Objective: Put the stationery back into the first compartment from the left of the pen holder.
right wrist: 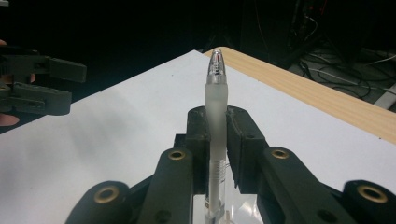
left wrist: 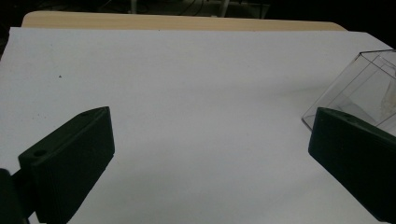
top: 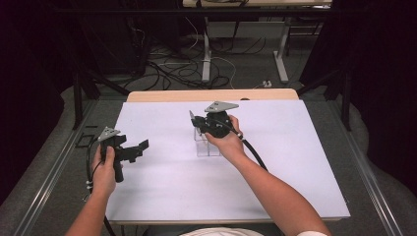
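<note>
My right gripper (top: 196, 121) is shut on a frosted clear pen (right wrist: 215, 93), which stands up between the jaws in the right gripper view. In the high view the pen (top: 191, 114) pokes out to the left of that gripper, just above a clear plastic box (top: 207, 146) standing mid-table. The box (right wrist: 229, 209) shows beneath the jaws. My left gripper (top: 138, 150) hovers over the left part of the white table top (top: 275, 172), open with nothing in it. Its jaws stand wide apart in the left gripper view (left wrist: 212, 123), with the clear box (left wrist: 362, 88) off to the right.
A bare wooden strip (top: 211, 95) runs along the table's far edge. Beyond it lie floor cables (top: 172, 69) and white desk legs (top: 281, 59). The right gripper's black cable (top: 255, 155) trails along the forearm.
</note>
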`<state>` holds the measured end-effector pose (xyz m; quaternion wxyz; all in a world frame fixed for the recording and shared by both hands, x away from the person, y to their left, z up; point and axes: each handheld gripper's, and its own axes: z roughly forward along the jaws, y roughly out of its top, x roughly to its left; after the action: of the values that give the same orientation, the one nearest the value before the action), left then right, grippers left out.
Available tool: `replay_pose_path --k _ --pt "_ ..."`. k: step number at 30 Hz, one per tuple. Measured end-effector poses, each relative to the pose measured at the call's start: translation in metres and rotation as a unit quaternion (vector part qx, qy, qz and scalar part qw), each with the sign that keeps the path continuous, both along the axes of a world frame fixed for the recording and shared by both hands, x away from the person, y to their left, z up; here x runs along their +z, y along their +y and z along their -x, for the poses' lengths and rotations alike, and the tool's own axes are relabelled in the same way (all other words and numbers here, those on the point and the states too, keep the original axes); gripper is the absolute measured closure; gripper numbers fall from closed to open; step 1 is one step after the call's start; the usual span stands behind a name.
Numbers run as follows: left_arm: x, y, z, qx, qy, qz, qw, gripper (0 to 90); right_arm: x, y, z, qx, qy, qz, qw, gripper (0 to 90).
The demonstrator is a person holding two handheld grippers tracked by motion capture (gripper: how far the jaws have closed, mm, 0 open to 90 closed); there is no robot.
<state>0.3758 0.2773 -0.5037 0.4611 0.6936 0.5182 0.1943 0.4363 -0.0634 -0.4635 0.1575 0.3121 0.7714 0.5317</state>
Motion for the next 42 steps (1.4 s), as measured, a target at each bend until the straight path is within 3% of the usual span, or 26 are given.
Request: replay_pose_path --k 3,8,15,17,24,25,33,37,42 --pt "0.0 0.0 0.0 0.0 0.0 0.0 1.0 0.2 0.001 -0.002 0.0 0.0 0.003 -0.007 1.0 69.8" --pt "0.0 0.0 0.0 0.0 0.0 0.0 1.0 0.2 0.005 -0.007 0.001 -0.007 0.012 0.001 0.9999 54.3" --pt "0.0 0.0 0.0 0.002 -0.001 0.002 1.0 0.2 0.013 -0.022 0.005 -0.033 0.018 0.003 0.9993 45.2" --pt "0.0 0.0 0.0 0.001 -0.001 0.001 1.0 0.2 0.016 -0.028 0.008 -0.04 0.032 0.007 0.9987 39.9" --pt "0.001 0.0 0.001 0.002 -0.001 0.001 1.0 0.2 0.023 -0.046 0.009 -0.071 0.034 0.019 0.9967 23.5" --pt "0.001 0.0 0.001 0.002 -0.001 0.001 1.0 0.3 0.025 -0.05 0.01 -0.069 0.039 0.029 0.9964 22.1" --pt "0.001 0.001 0.001 0.004 -0.001 0.004 1.0 0.2 0.03 -0.069 0.019 -0.095 0.026 0.038 0.9944 13.0" --pt "0.001 0.001 0.001 0.005 -0.001 0.005 1.0 0.2 0.031 -0.08 0.023 -0.106 0.032 0.049 0.9927 4.0" --pt "0.002 0.001 0.001 0.006 -0.003 0.006 1.0 0.2 0.031 -0.096 0.031 -0.119 0.033 0.055 0.9908 0.0"
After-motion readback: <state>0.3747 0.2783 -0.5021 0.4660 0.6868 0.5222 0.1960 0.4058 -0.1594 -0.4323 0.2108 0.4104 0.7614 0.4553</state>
